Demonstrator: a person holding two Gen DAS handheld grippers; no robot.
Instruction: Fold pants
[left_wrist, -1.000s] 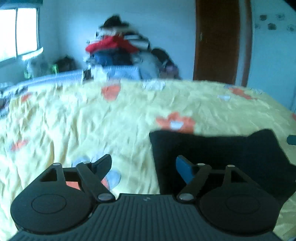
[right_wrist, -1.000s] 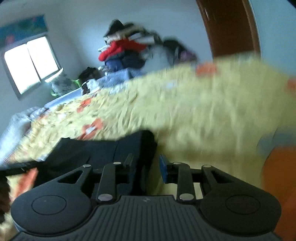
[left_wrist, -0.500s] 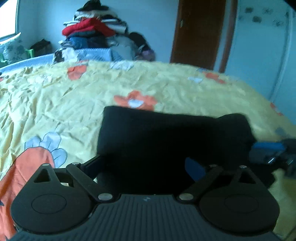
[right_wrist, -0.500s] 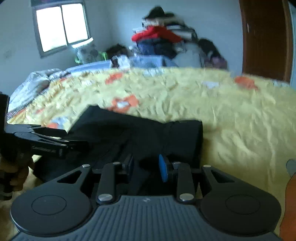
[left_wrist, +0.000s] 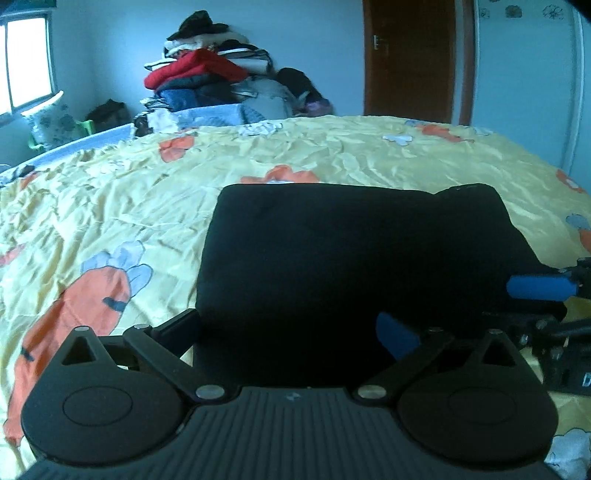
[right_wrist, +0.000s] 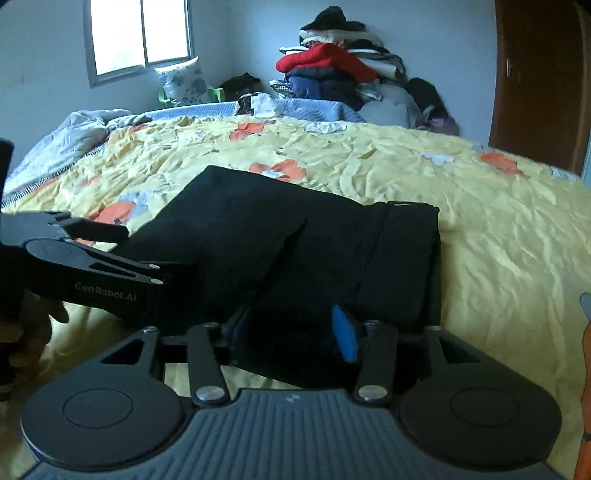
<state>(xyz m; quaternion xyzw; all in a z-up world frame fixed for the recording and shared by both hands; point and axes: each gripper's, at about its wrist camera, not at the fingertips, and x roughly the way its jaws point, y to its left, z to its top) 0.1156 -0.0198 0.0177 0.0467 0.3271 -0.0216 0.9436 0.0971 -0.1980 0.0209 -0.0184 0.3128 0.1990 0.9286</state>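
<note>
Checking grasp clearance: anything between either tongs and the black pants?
Nothing visible. The left tongs stand open at the near edge of the black pants, and the right tongs stand open at the same edge further right. Only the yellow bedspread lies around the pants.

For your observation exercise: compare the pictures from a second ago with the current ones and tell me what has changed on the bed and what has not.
Both grippers have closed in on the black pants. The left gripper, earlier beside them over the yellow bedspread, now faces them with jaws wide. The right gripper has opened wider at the near edge. Neither has clamped the cloth. The pants remain folded and flat; the clothes pile is unchanged.
</note>
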